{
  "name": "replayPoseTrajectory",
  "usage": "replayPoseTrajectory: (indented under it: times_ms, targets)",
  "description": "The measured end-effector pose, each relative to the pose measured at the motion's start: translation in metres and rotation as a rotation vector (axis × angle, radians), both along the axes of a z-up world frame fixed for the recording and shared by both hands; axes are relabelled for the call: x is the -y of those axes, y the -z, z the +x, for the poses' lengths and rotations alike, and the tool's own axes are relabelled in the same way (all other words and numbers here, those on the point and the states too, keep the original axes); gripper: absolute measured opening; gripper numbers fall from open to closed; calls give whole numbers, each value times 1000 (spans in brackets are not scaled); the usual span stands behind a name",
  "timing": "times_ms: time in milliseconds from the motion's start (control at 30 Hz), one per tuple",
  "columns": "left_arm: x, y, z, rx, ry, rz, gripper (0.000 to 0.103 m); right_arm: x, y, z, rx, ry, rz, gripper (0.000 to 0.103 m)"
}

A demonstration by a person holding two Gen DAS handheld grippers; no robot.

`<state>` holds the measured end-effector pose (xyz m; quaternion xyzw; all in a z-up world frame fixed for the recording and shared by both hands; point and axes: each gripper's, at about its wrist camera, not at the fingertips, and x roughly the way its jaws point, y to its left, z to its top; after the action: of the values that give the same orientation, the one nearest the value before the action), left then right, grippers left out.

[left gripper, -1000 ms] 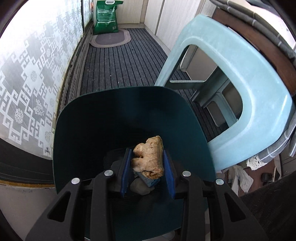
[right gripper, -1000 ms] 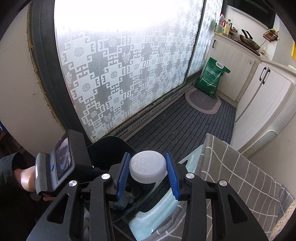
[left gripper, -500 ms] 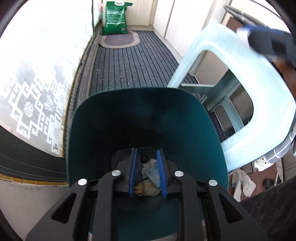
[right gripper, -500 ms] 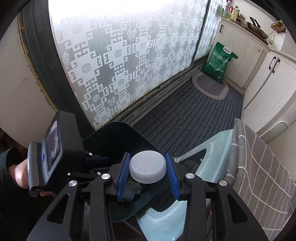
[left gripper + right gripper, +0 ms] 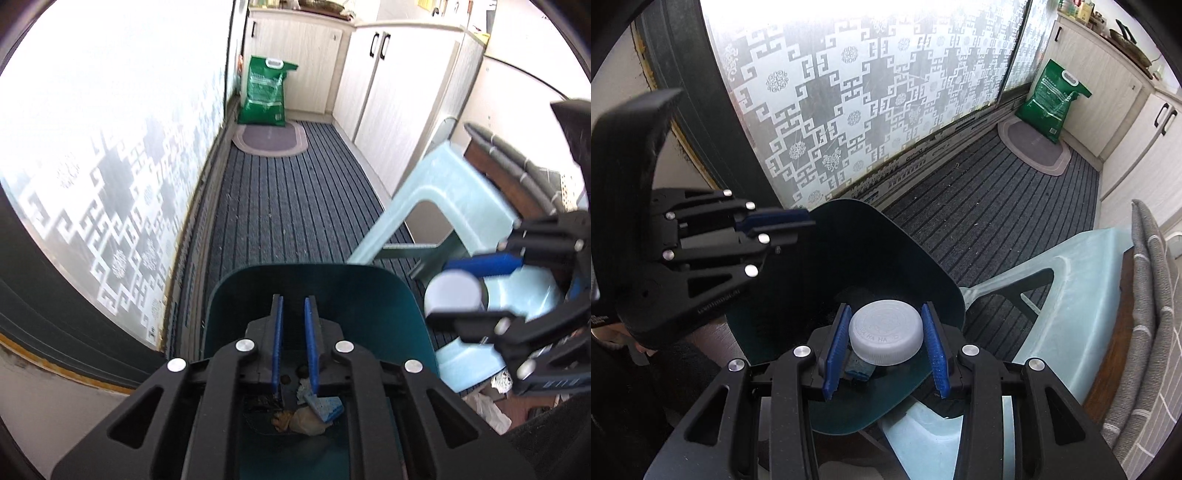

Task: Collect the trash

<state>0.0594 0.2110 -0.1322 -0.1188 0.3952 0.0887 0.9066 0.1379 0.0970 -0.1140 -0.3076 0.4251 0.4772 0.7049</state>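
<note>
Two grippers work over one dark teal trash bin point(image 5: 916, 254). Green sack point(image 5: 1051, 107): print unreadable. Right gripper point(image 5: 886, 334) is clamped on a white plastic cap point(image 5: 884, 332) embossed "HA HA HA", above the bin opening. Left gripper point(image 5: 293, 343): jaws closing, nothing between them. Ginger piece point(image 5: 303, 419) lies inside the bin.

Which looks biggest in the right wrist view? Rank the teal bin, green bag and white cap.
1. Teal bin
2. White cap and green bag look alike; the cap is much nearer the camera, so unranked.
</note>
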Motion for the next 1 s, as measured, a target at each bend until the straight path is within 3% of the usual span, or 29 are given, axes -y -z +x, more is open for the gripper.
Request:
replayPoseTrajectory:
  times_ms: [267,567,800,1000]
  targets:
    - [-17,-32,-10,137,-62,-12,14,-10,28,-15,-31,-47,-77,40]
    - [-19,-48,-18,185,-55,-30,20,-12,49,-20,-60,-59,-131,49]
    - [-13,-71,-30,249,-58,-15,24,-10,34,-26,-29,-81,-70,40]
    - [4,-100,-42,309,-32,44,29,3,-10,-22,36,-37,67,37]
